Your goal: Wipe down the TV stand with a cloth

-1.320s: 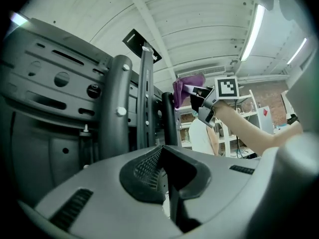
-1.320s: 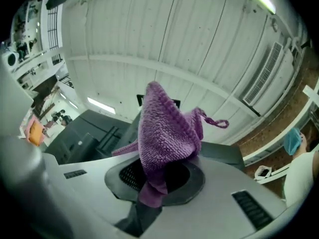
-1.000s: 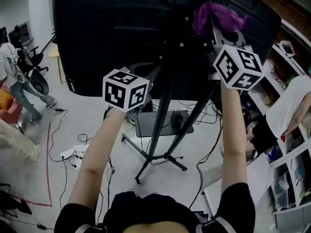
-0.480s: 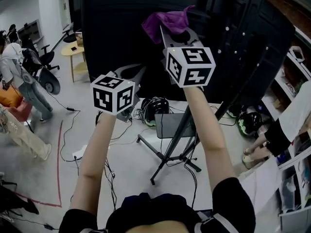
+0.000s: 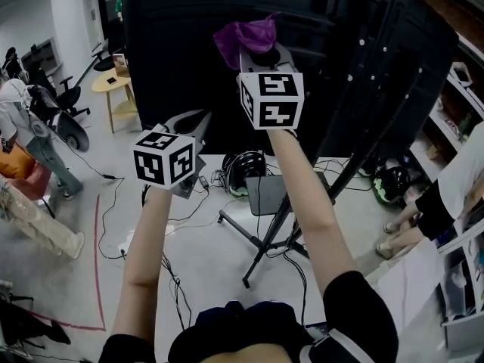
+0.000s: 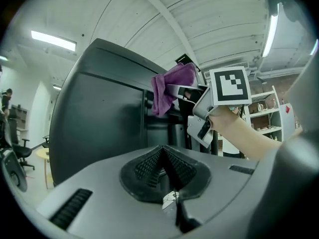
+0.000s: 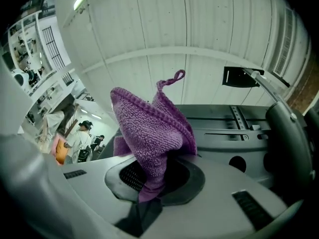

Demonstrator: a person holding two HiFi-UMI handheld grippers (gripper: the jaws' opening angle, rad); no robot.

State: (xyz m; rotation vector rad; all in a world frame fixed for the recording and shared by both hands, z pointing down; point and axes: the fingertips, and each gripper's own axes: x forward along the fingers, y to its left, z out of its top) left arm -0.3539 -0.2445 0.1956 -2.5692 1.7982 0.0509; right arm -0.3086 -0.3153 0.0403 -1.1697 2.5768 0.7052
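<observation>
A purple cloth [image 5: 246, 38] bunches out of my right gripper [image 5: 255, 54], which is shut on it and raised against the black back of the TV [image 5: 181, 59]. The right gripper view shows the cloth [image 7: 152, 133] pinched between the jaws, with the TV's rear panel [image 7: 234, 128] just beyond. My left gripper [image 5: 193, 123] is lower and to the left, shut and holding nothing, its pads pressed together. From the left gripper view the cloth [image 6: 169, 86] and the right gripper's marker cube [image 6: 230, 86] show beside the TV back [image 6: 94, 118]. The stand's black legs [image 5: 265, 244] spread on the floor below.
Cables [image 5: 174, 210], a helmet [image 5: 240, 169] and a flat grey tray [image 5: 268, 193] lie on the floor around the stand's feet. People stand at the left [image 5: 26, 138] and right [image 5: 446, 203]. Shelves [image 5: 454, 82] line the right side. A yellow round table [image 5: 113, 85] stands behind the TV.
The right gripper with the cloth has moved left across the TV's back, from upper right to centre. The left gripper dropped slightly and shifted left.
</observation>
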